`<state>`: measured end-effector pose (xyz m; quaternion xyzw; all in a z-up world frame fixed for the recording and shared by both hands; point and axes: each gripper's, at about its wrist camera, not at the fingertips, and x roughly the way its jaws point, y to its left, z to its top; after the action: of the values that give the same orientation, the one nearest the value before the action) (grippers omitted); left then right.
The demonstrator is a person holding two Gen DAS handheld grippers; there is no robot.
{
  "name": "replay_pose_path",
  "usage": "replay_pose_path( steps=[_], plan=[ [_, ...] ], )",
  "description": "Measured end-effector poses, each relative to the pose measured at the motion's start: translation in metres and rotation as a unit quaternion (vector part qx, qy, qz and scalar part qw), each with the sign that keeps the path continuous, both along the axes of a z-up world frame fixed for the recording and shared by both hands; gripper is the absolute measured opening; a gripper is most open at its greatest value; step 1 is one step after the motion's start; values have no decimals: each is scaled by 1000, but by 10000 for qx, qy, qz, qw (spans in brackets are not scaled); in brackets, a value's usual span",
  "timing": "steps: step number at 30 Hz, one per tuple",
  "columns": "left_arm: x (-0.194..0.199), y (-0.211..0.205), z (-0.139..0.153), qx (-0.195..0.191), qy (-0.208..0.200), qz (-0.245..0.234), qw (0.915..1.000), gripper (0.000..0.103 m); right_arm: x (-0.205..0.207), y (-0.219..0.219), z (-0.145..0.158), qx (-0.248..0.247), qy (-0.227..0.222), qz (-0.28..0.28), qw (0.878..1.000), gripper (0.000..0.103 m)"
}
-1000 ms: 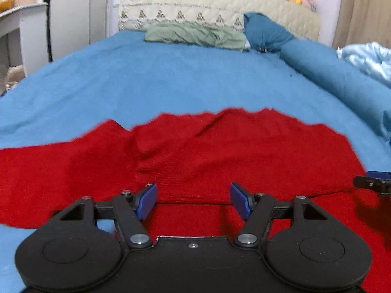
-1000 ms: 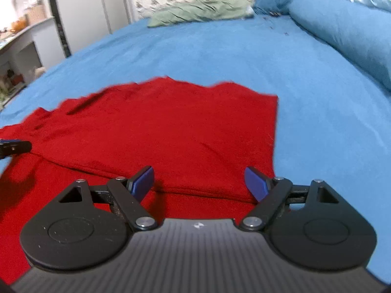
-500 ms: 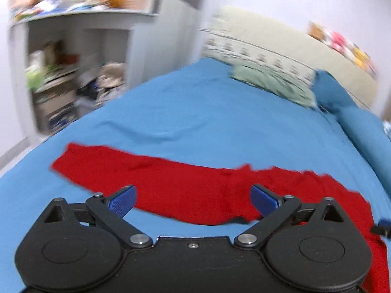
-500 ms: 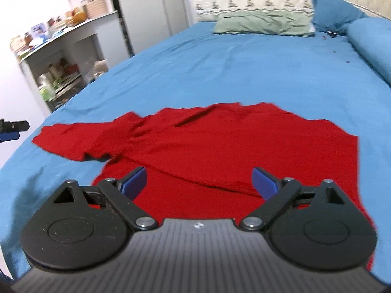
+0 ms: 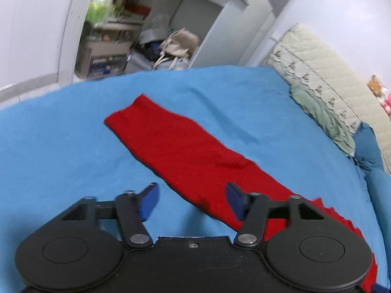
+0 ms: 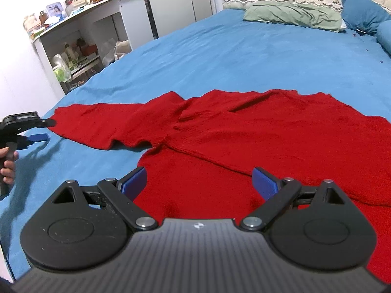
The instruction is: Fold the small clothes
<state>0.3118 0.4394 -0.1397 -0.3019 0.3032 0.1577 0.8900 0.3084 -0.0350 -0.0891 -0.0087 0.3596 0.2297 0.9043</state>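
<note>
A red knit sweater [image 6: 256, 131] lies spread on the blue bedsheet [image 6: 244, 56], its body toward the near edge of the bed and one sleeve [image 5: 180, 146] stretched flat toward the side edge that faces the shelving unit [image 6: 80, 46]. The sweater's near portion is cut off by the right gripper's housing, and its far right part runs out of the right wrist view. The right gripper [image 6: 199, 183] hangs above the sweater body with its jaws spread wide and nothing between them. The left gripper [image 5: 191, 201] is released as well; its jaws have just been closing partway, and in its own view the sleeve passes beneath the gap, though the view is blurred, so contact cannot be confirmed. In the right wrist view the left gripper appears at the left border just beside the sleeve cuff, apparently clear of the cloth, with the fingers [image 6: 8, 163] of a hand on its grip, mostly cropped. A green pillow [image 6: 293, 15] lies at the head of the bed.
</note>
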Motion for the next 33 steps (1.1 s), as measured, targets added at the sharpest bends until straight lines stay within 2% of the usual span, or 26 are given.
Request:
replay_pose_path(
  steps=[2, 4, 5, 7, 8, 12, 15, 18, 21, 24, 27, 30, 33],
  plan=[
    [7, 4, -9, -54, 48, 98, 9999, 46, 5, 6, -3, -16, -30, 19, 10000, 103],
    [12, 10, -14, -70, -45, 172, 9998, 45, 9, 9, -5, -18, -43, 19, 10000, 103],
    [15, 12, -15, -46, -58, 211, 9997, 40, 11, 10, -6, -12, -42, 14, 10000, 103],
    [24, 17, -15, 107, 32, 291, 9995, 22, 15, 11, -9, 3, -37, 1, 10000, 103],
    [28, 18, -14, 192, 97, 323, 9992, 8, 17, 11, -11, 5, -33, -9, 10000, 103],
    [32, 17, -10, 304, 108, 372, 9988, 4, 22, 9, -14, 15, -16, -56, 10000, 103],
    [35, 1, 5, 682, 42, 263, 9973, 4, 22, 4, -13, 70, -45, -127, 9999, 103],
    [43, -22, 34, 1134, -214, -35, 9933, 4, 22, -7, -7, 160, -55, -280, 9995, 103],
    [53, -65, 74, 1544, -591, -522, 9848, 4, 19, -22, 1, 235, -55, -438, 9987, 103],
    [66, -119, 109, 1742, -936, -1125, 9738, 4, 14, -42, 15, 222, -182, -618, 9977, 103],
    [80, -191, 134, 1933, -1233, -1930, 9540, 4, 9, -66, 30, 251, -278, -812, 9960, 103],
    [93, -272, 137, 2001, -1332, -2665, 9334, 4, 2, -94, 42, 173, -393, -1054, 9935, 103],
    [107, -340, 108, 1819, -1084, -3170, 9245, 4, -5, -126, 46, 18, -431, -1295, 9906, 103]
  ],
)
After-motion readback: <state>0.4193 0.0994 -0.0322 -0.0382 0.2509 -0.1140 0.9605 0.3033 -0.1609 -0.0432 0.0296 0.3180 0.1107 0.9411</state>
